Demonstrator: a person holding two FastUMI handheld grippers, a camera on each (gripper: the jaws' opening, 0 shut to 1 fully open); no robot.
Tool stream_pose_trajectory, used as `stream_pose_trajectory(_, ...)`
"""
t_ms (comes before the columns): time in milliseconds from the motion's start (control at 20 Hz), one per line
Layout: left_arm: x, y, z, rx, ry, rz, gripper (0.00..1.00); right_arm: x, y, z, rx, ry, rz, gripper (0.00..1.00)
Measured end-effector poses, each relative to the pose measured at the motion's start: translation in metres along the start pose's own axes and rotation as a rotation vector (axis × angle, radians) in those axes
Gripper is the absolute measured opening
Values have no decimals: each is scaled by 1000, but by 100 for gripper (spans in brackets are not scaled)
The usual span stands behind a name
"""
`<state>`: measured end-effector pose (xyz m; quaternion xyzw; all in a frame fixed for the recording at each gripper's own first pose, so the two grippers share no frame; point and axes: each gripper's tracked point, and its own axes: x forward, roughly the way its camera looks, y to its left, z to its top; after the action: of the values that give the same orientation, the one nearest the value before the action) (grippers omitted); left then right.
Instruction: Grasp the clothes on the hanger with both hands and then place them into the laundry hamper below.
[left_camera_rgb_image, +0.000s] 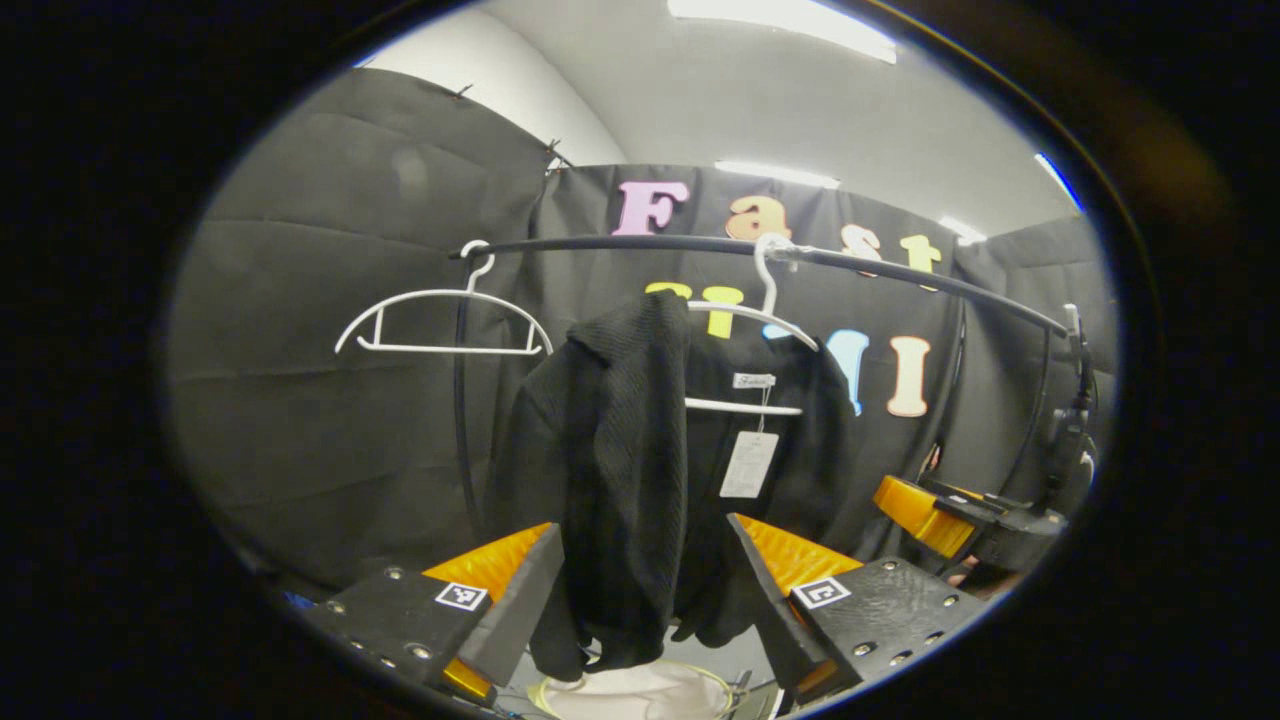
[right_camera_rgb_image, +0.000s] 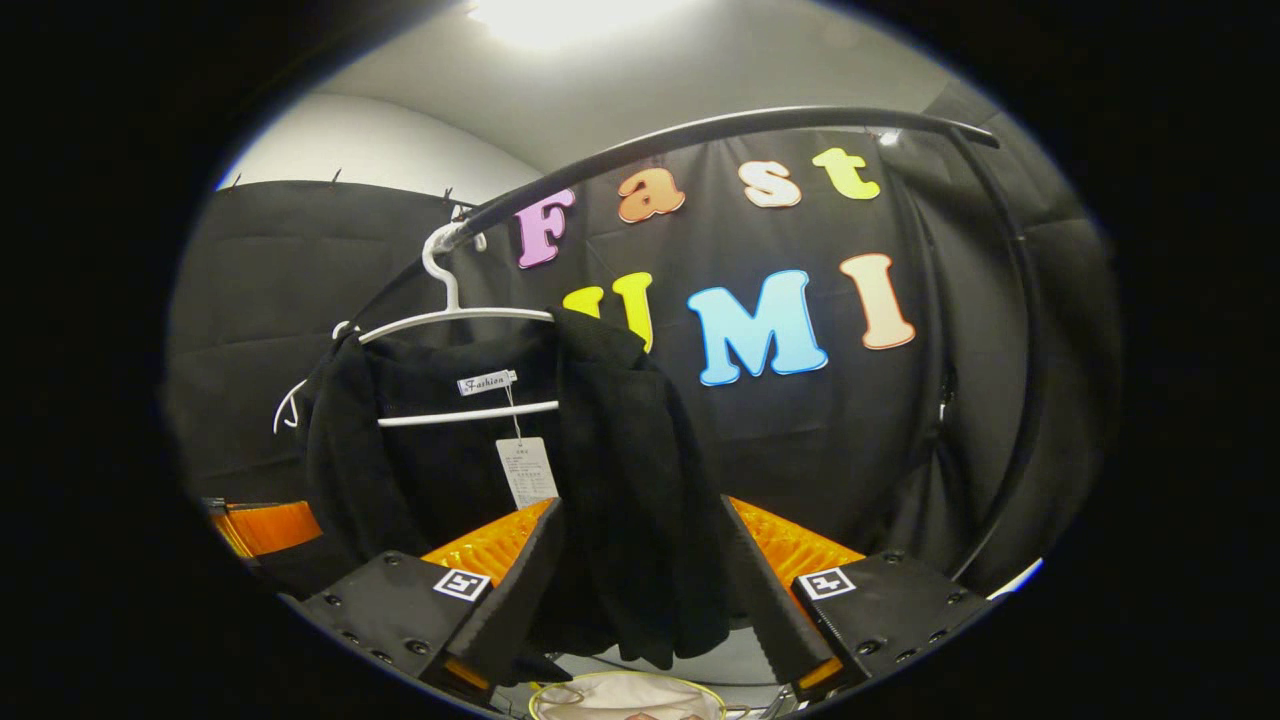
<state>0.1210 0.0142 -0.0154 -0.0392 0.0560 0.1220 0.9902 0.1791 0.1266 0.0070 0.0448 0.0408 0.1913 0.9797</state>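
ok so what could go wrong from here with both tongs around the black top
1. The black garment hangs on the white hanger; a downward pull may drag the hanger off the rail.
2. Both tongs, left and right, straddle thick folds while open, so closing might catch only part.
3. The hamper sits low, so the garment could miss it.

A black curved rail (left_camera_rgb_image: 620, 243) spans the booth and carries everything that hangs here. In the left gripper view an empty white hanger (left_camera_rgb_image: 440, 320) hooks onto it near its left end. Further along, a second white hanger (left_camera_rgb_image: 765, 320) hooks over the rail and bears a black garment (left_camera_rgb_image: 620, 470) with a paper tag (left_camera_rgb_image: 748, 464) dangling at the neck. In the right gripper view the rail (right_camera_rgb_image: 700, 130) arches overhead and bends down at the right.
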Motion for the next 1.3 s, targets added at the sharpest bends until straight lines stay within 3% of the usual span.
stream_pose_trajectory(500,55,-2,15,-34,-29,222,94,93,33,-10,21,2,183,93)
stream_pose_trajectory(550,57,-3,14,-35,-31,235,94,98,34,-12,30,8,188,96)
stream_pose_trajectory(800,70,-3,24,-15,-38,284,94,115,28,-9,16,2,151,93)
stream_pose_trajectory(850,73,-1,25,-4,-40,296,94,118,27,-9,10,-1,144,99)
stream_pose_trajectory(900,75,0,26,4,-39,303,94,121,26,-8,9,-2,138,93)
stream_pose_trajectory(950,77,1,26,5,-40,307,94,124,26,-8,10,-4,133,93)
stream_pose_trajectory(1100,80,2,29,-2,-52,317,94,128,27,-3,23,-16,124,99)
stream_pose_trajectory(1300,83,8,31,23,-66,347,94,137,27,3,13,-40,104,93)
